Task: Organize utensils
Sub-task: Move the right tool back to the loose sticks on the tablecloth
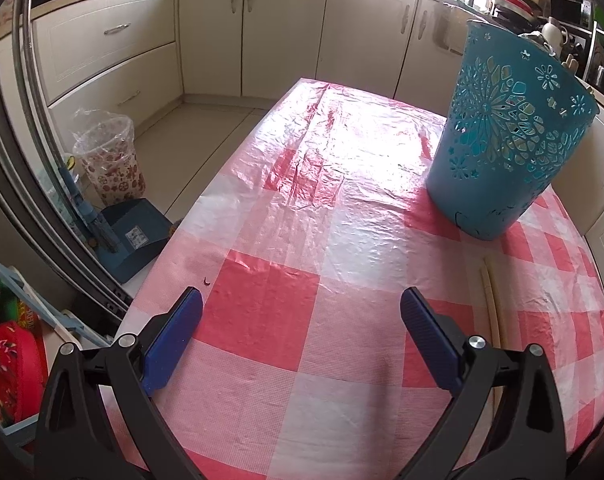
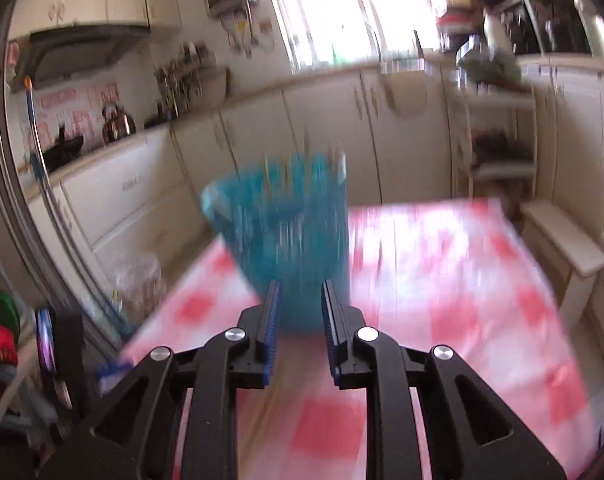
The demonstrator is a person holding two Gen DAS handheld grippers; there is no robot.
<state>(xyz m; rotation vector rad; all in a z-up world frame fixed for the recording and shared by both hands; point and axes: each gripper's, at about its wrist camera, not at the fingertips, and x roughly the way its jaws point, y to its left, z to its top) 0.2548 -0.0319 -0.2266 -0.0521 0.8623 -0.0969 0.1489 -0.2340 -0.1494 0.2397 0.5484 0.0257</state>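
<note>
The teal perforated plastic basket [image 1: 510, 132] stands upright on the red-and-white checked tabletop [image 1: 302, 208]. Cream chopsticks [image 1: 492, 300] lie beside it. Left hand-held gripper [image 1: 302, 312]: jaws wide, empty. Right hand-held gripper [image 2: 299, 308]: jaws slightly parted, empty.

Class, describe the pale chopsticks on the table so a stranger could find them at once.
Start at the red-and-white checked table and find the tall teal cut-out basket. Just in front of its base lie the chopsticks, two thin cream sticks side by side, the only loose utensils visible on the cloth.
</note>
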